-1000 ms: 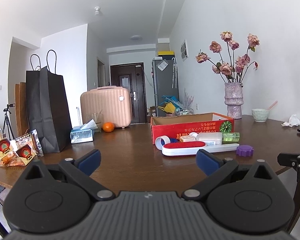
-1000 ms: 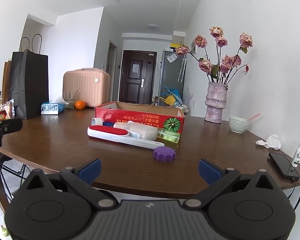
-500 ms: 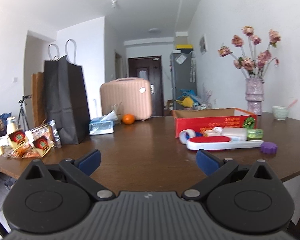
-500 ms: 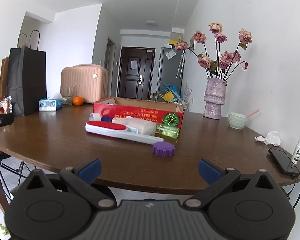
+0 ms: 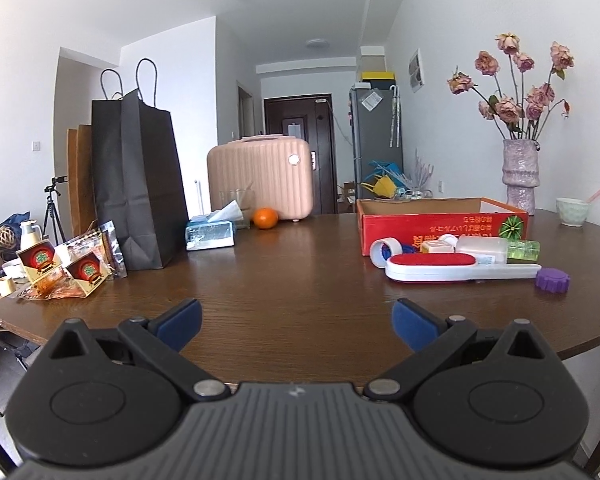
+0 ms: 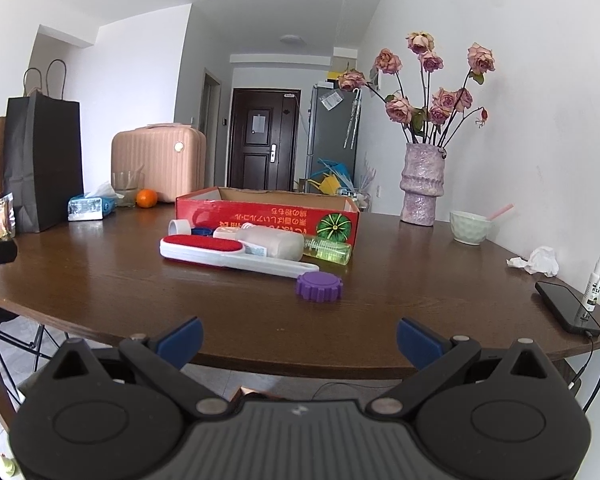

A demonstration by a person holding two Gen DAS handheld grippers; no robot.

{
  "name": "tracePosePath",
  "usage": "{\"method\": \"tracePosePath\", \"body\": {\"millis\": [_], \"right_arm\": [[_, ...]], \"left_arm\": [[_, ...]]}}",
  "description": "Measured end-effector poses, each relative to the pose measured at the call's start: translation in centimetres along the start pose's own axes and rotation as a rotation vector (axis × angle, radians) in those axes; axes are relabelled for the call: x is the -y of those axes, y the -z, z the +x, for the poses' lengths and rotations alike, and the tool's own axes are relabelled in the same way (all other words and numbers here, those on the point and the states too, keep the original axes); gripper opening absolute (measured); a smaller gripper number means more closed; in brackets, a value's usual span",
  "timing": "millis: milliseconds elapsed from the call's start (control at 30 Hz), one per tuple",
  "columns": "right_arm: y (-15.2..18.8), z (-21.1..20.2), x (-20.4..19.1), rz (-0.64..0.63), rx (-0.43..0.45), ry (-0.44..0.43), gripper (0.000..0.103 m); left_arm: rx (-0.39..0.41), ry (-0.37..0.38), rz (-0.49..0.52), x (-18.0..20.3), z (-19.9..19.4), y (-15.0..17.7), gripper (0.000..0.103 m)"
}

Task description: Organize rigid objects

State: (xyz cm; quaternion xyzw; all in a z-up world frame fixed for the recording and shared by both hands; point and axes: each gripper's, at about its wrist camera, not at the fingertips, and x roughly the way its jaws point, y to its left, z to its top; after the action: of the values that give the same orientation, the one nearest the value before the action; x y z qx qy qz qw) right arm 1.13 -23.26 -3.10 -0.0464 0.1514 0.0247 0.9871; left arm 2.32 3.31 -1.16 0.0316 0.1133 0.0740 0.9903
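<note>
Lying before the red box [image 6: 266,216], a brush [image 6: 228,254], bottle [image 6: 274,242] and purple cap [image 6: 319,287] are noted untouched; left gripper [image 5: 296,322] and right gripper [image 6: 299,336] are held spread, empty.

We found yellow East Asian characters printed upside down along the side of the red box [image 6: 260,213], right of frame centre, but we could not read them. No other print was legible.
</note>
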Motion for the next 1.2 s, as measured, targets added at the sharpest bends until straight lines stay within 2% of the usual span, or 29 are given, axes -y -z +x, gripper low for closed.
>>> {"method": "tracePosePath", "body": {"millis": [633,967,1200], "right_arm": [[0.3,1.3,0.4,0.024,-0.002,0.019,0.103],[0.0,3.4,2.6,0.098,-0.001,0.070,0.103],[-0.5,6.1,3.8,0.136,-0.017,0.049,0.103]], "left_arm": [[-0.013,0.059,0.029,1.9,1.6,0.2,0.103],[-0.016,0.089,0.055,3.4,5.3,-1.7,0.103],[-0.035,0.155,0.104,6.4,8.8,-3.0,0.103]]}}
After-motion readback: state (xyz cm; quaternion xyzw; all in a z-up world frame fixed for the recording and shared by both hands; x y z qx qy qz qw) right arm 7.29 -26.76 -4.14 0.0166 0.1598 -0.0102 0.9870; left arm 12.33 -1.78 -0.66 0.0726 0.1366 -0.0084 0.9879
